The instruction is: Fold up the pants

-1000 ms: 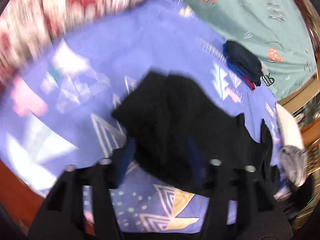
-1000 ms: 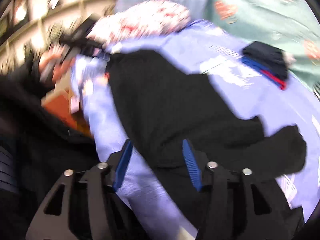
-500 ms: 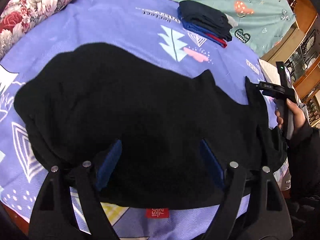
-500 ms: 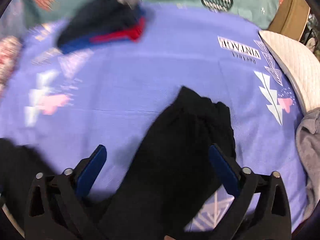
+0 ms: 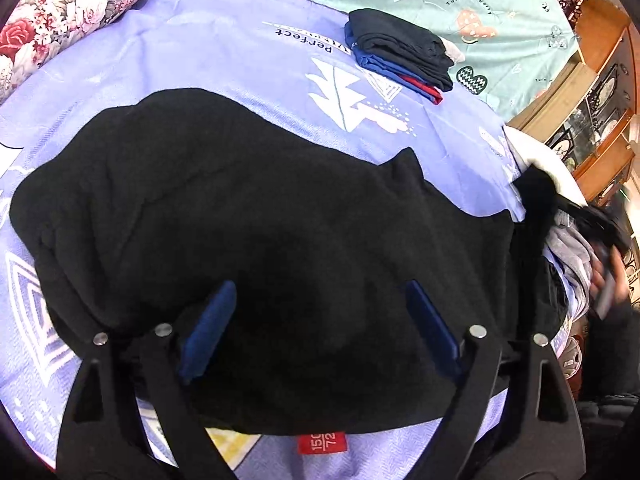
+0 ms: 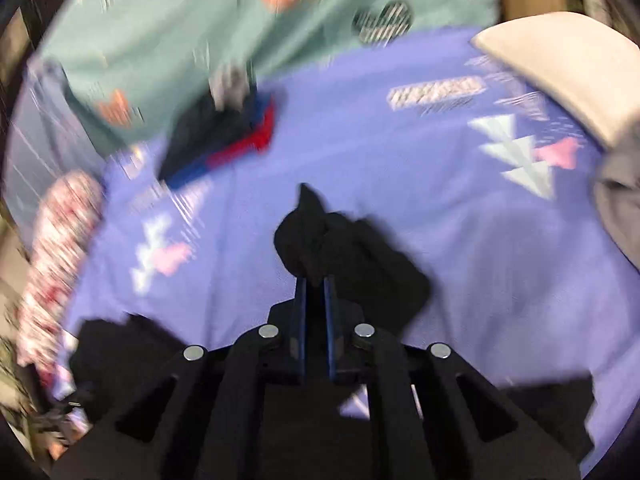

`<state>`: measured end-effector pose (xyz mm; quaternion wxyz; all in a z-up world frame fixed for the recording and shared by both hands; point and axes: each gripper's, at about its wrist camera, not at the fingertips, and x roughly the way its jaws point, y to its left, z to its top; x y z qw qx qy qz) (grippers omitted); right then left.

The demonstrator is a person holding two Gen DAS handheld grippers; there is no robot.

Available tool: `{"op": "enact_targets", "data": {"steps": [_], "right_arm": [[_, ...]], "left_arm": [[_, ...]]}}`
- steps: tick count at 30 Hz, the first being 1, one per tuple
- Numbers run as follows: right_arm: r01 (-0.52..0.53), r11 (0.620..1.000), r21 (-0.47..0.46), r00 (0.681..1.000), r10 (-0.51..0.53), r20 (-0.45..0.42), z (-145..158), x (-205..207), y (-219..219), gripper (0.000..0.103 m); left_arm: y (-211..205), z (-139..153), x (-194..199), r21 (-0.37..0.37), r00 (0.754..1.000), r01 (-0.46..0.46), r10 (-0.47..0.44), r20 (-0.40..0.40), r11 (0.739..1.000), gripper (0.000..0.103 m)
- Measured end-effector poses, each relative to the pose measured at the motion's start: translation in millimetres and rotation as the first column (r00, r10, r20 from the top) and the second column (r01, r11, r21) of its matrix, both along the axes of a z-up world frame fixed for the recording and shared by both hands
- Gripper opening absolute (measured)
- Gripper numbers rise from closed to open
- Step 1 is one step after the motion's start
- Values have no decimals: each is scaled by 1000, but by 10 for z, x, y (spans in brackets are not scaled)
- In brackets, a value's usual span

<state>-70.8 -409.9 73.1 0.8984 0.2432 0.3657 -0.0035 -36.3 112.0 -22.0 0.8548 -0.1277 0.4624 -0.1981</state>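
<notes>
Clamping a bunched end of the black pants (image 6: 340, 248), the right gripper (image 6: 314, 280) has its blue pads nearly together on the fabric. Left gripper (image 5: 316, 312): jaws opening wide, hovering over the pants' broad part, nothing pinched. Pants lie spread on the purple bedsheet (image 5: 224, 52); folded clothes stack (image 5: 400, 52) beyond.

Right-wrist view—folded clothes stack (image 6: 224, 136)—motion-blurred
</notes>
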Motion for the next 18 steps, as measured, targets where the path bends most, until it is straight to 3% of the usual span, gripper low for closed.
{"op": "enact_targets", "data": {"steps": [2, 4, 7, 9, 11, 12, 13, 15, 18], "right_arm": [[57, 997, 53, 990, -63, 123, 101, -630, -236, 8], [141, 983, 118, 974, -159, 160, -46, -1197, -419, 7], [267, 940, 214, 954, -289, 80, -630, -1846, -592, 5], [301, 923, 239, 947, -320, 43, -863, -2060, -609, 5], [306, 920, 246, 942, -330, 59, -901, -2158, -617, 9], [296, 924, 243, 944, -321, 73, -854, -2175, -600, 19], [293, 926, 238, 944, -320, 80, -808, -2177, -589, 46], [319, 926, 201, 938, -339, 75, -714, -2124, -629, 67], [349, 922, 167, 935, -355, 6, -712, -1933, -765, 67]], "left_arm": [[6, -19, 11, -11, 1000, 1, -1, 7, 1000, 89], [-1, -29, 30, -14, 1000, 1, -1, 9, 1000, 90], [-55, -38, 69, 7, 1000, 9, -9, 9, 1000, 93], [-97, -40, 87, 30, 1000, 14, -14, 4, 999, 94], [-120, -36, 93, 44, 1000, 13, -13, 0, 999, 94], [-121, -35, 94, 45, 1000, 12, -11, -2, 999, 94], [-111, -34, 91, 41, 1000, 7, -7, -4, 999, 94], [-99, -36, 83, 31, 1000, -2, 2, -4, 1000, 94], [-92, -41, 56, 30, 1000, -12, 12, 1, 999, 94]]}}
